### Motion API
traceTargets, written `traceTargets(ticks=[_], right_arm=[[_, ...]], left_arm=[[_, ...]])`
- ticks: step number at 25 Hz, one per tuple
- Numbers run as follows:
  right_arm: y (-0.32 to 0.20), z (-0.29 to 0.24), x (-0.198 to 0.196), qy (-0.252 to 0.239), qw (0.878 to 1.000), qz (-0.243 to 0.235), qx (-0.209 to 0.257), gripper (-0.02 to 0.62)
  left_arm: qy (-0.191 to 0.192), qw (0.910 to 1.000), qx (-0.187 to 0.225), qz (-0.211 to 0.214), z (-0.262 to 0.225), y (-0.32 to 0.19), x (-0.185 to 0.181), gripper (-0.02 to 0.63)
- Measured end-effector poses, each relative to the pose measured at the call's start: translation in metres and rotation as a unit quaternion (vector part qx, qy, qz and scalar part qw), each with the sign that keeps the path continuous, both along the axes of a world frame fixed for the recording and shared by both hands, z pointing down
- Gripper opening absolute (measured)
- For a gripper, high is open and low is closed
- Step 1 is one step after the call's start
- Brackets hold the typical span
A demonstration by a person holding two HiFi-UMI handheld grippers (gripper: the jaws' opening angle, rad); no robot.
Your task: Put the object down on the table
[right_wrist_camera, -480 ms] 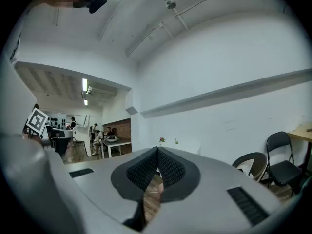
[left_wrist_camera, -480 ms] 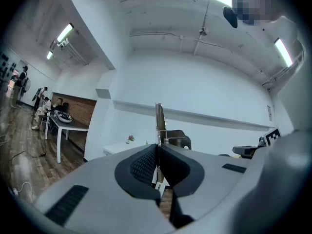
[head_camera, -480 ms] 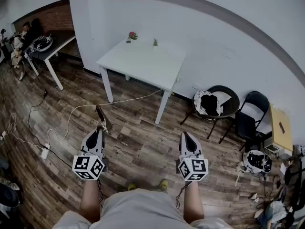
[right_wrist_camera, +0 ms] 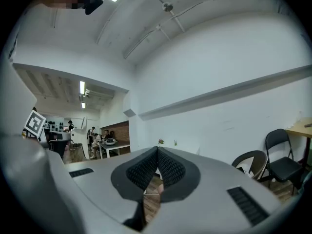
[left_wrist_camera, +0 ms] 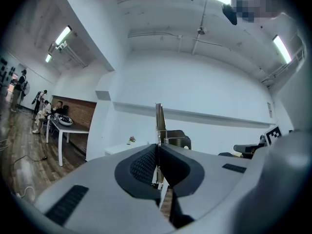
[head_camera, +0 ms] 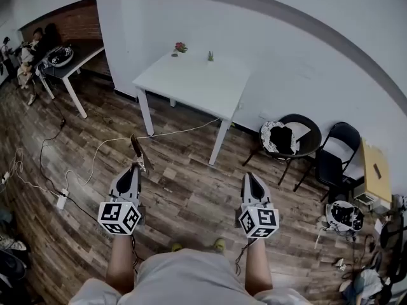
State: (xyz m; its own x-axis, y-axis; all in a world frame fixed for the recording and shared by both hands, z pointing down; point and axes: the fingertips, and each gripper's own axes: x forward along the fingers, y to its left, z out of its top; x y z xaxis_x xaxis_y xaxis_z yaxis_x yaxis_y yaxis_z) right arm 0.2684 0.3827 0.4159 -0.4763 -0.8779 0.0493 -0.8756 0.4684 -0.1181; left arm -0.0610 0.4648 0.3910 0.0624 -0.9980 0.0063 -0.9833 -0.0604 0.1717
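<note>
Barely anything has changed: the left gripper (head_camera: pixel 133 169) keeps its fingers clenched on the thin metal object (head_camera: pixel 137 151), well short of the white table (head_camera: pixel 191 84). The right gripper (head_camera: pixel 250 178) has its fingers closed on nothing, so the walk over remains.

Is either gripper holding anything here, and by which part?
The left gripper is shut on a thin metal tool, gripping its near end; the rest sticks out past the fingers. The right gripper is shut, empty.

dark wood-plank floor (head_camera: pixel 184 196) meets plain white walls (head_camera: pixel 286 49). a white table (head_camera: pixel 191 81) stands near the wall, a round chair (head_camera: pixel 310 132) and a black folding chair (head_camera: pixel 343 136) to its right. strip lights (left_wrist_camera: pixel 62 35) overhead.
</note>
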Motion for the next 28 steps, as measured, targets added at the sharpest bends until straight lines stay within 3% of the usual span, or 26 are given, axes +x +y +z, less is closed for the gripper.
traceTargets(ticks=[18, 28], right_arm=[[0.024, 0.019, -0.006, 0.012, 0.999, 0.026, -0.019, 0.008], [0.029, 0.028, -0.019, 0.031, 0.998, 0.037, -0.027, 0.008]], left_arm=[[-0.015, 0.9995, -0.002, 0.028, 0.008, 0.011, -0.002, 0.020], [0.008, 0.9992, -0.021, 0.034, 0.026, 0.006, -0.015, 0.020]])
